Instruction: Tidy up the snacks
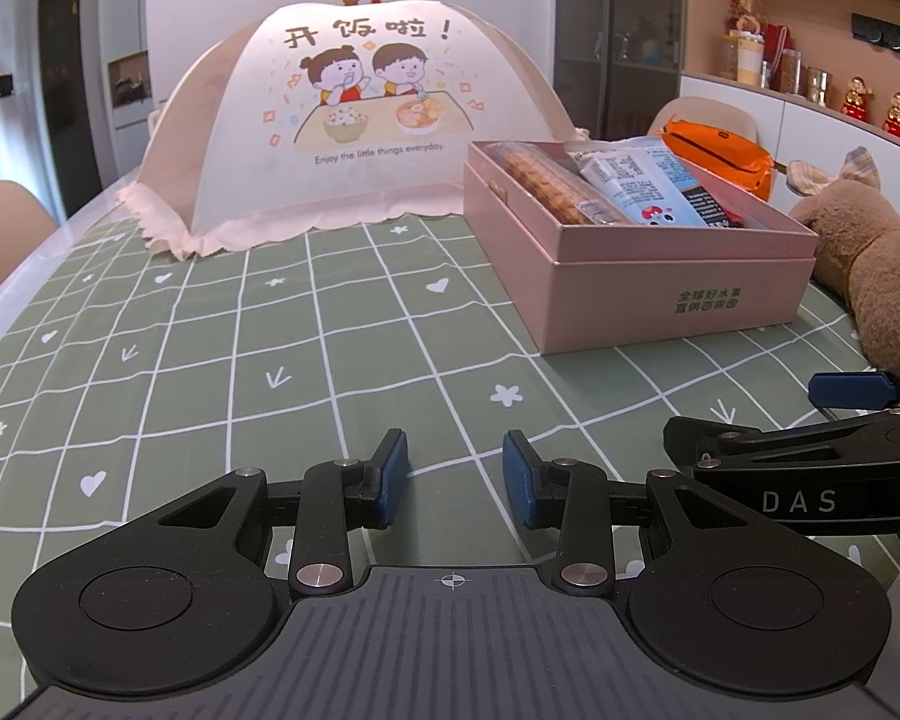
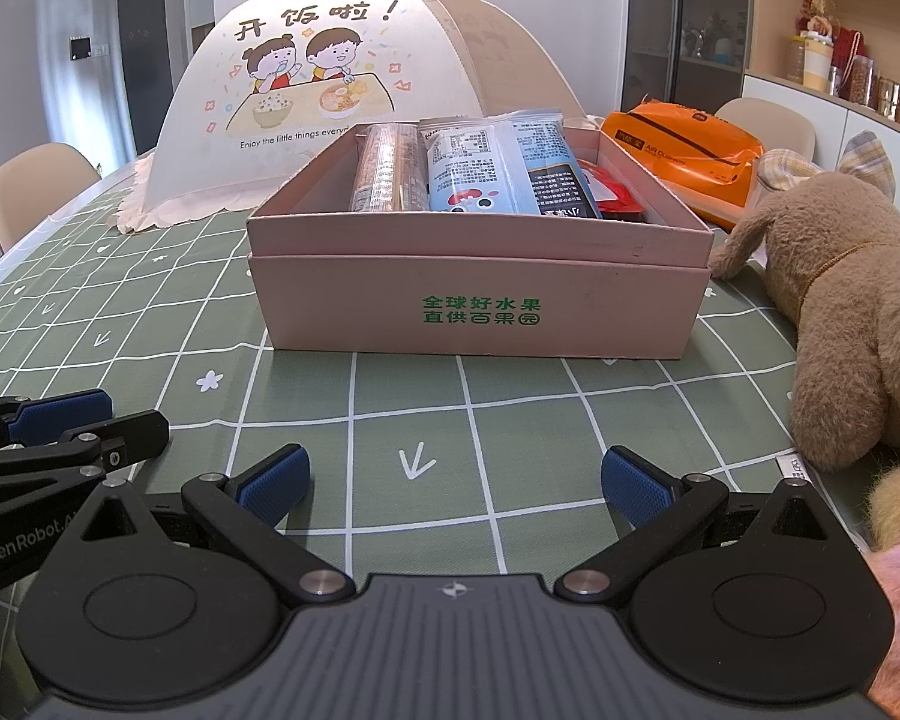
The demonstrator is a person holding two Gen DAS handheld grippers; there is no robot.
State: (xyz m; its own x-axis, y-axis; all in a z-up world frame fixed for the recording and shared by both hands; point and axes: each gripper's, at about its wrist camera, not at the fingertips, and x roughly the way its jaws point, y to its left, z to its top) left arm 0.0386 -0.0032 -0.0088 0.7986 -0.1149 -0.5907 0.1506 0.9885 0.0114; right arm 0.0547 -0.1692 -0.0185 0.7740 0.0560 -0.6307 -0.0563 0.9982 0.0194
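A pink cardboard box (image 2: 480, 306) stands on the green checked tablecloth and holds several snack packs: a long clear pack of biscuits (image 2: 387, 168), a light blue pack (image 2: 480, 168), a black pack (image 2: 561, 189) and a red pack (image 2: 612, 189). The box also shows in the left wrist view (image 1: 672, 294). My left gripper (image 1: 455, 477) is open and empty, low over the cloth, left of the box. My right gripper (image 2: 455, 483) is wide open and empty, in front of the box.
A mesh food cover (image 2: 330, 90) with a cartoon print stands behind the box. An orange pack (image 2: 684, 150) lies at the back right. A brown plush toy (image 2: 840, 300) lies right of the box. Chairs and shelves surround the table.
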